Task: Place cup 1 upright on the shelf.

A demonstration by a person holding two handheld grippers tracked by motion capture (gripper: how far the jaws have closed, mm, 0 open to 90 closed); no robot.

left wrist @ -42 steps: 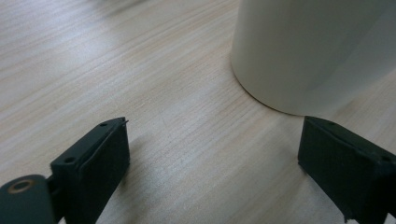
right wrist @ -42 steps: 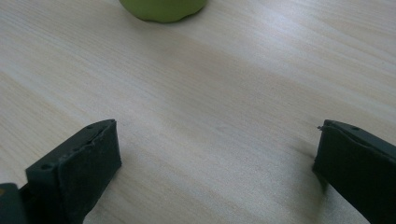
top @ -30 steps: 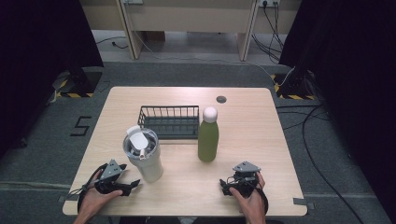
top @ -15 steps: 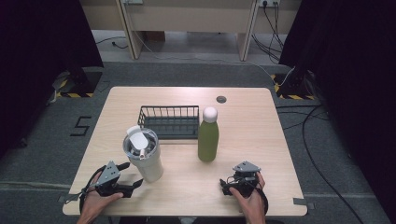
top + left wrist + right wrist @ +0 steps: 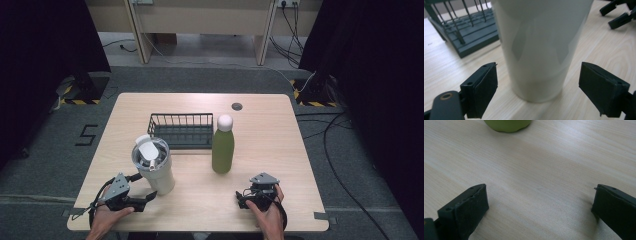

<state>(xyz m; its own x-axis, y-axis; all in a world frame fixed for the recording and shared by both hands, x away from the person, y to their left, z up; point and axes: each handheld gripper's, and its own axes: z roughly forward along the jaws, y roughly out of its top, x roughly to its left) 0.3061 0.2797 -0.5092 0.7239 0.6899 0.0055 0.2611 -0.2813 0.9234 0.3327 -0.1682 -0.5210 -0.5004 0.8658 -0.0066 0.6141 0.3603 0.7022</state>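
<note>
A white lidded tumbler (image 5: 153, 166) stands upright near the table's front left. My left gripper (image 5: 144, 188) is open at its base, one jaw on each side and neither touching. In the left gripper view the tumbler (image 5: 539, 47) rises right in front of my left gripper (image 5: 539, 93). A green bottle (image 5: 223, 149) with a white cap stands at mid-table. My right gripper (image 5: 241, 199) lies open on the table, in front of the bottle and a little to its right. In the right gripper view the bottle's base (image 5: 507, 124) sits well beyond my open right gripper (image 5: 539, 211), with bare wood between the jaws.
A black wire basket (image 5: 182, 131) sits behind the tumbler and the bottle, and its corner (image 5: 461, 32) shows beside the tumbler. A dark round cap (image 5: 237, 106) is set into the table's far side. The wooden table (image 5: 280, 150) has bare room on the right.
My left gripper has edged slightly right, so its jaws now reach around the tumbler's base. The right gripper, tumbler and bottle have not moved.
</note>
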